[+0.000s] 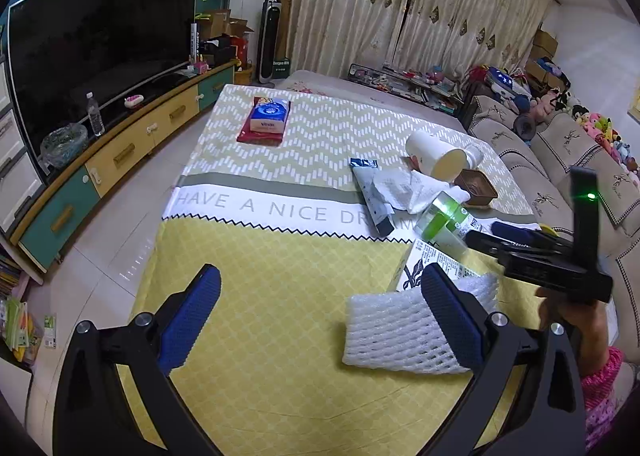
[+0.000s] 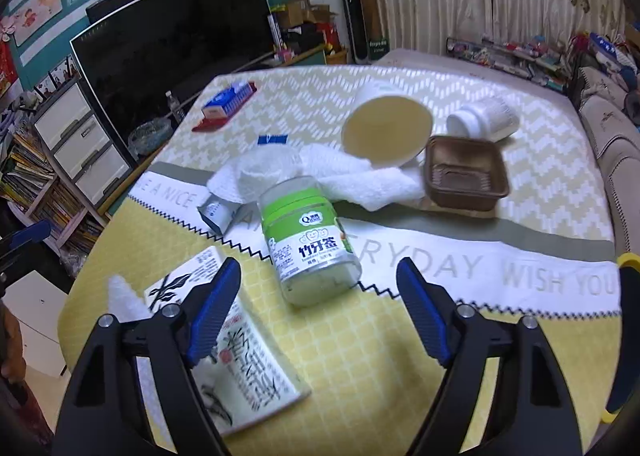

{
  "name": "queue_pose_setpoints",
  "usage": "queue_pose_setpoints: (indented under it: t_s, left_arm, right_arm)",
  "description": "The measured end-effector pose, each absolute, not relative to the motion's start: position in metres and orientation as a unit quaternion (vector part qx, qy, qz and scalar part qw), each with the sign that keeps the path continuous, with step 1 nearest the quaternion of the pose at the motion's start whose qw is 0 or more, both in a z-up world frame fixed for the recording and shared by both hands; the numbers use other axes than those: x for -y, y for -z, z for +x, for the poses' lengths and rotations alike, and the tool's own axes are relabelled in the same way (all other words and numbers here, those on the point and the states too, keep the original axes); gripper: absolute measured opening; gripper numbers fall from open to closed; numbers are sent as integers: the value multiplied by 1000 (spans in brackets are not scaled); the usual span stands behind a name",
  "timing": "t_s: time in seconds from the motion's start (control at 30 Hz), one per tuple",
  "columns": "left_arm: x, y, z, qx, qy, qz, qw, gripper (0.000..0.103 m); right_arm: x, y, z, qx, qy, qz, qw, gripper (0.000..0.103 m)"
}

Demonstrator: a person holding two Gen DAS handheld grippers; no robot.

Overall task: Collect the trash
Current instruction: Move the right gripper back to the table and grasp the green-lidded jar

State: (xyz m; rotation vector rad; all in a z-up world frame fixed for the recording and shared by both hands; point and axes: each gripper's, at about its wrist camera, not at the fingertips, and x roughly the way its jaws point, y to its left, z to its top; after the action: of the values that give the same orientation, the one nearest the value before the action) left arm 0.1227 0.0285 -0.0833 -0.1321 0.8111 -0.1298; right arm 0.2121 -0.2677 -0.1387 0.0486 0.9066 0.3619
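The green-labelled jar (image 2: pixel 308 240) lies on its side on the yellow patterned tablecloth (image 2: pixel 360 356), with crumpled paper towel (image 2: pixel 352 172), a paper cup (image 2: pixel 386 132) and a brown tray (image 2: pixel 466 174) just behind it. The right gripper (image 2: pixel 318 312) hangs spread and empty just before the jar; the left gripper (image 1: pixel 320 316) is also spread, holding nothing, beside white foam netting (image 1: pixel 396 332). Beyond the jar stand a dark television (image 1: pixel 96 56) and beige curtains (image 1: pixel 400 8).

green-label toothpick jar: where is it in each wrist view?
Left wrist: green-label jar lies right of centre, beyond the foam net.
Right wrist: jar lies at centre, ahead of the open right gripper.
Shared landmark: tipped paper cup just behind it.
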Motion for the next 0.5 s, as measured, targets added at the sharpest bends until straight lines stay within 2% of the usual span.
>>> queue_pose_setpoints:
  t_s: [0.07, 0.3, 0.37, 0.5]
  left_arm:
    - [-25, 87, 125, -398, 65, -65, 913, 98]
    - [-16, 94, 128, -408, 74, -64, 908, 98]
    - [-15, 95, 129, -410, 74, -63, 907, 98]
    - [-14, 98, 131, -414, 72, -63, 905, 98]
  right_arm:
    - [267, 143, 218, -442, -178, 24, 879, 70]
    - [253, 160, 237, -453, -187, 8, 872, 69]
    - [251, 163, 238, -452, -187, 10, 872, 57]
    - [256, 160, 234, -442, -186, 22, 877, 56]
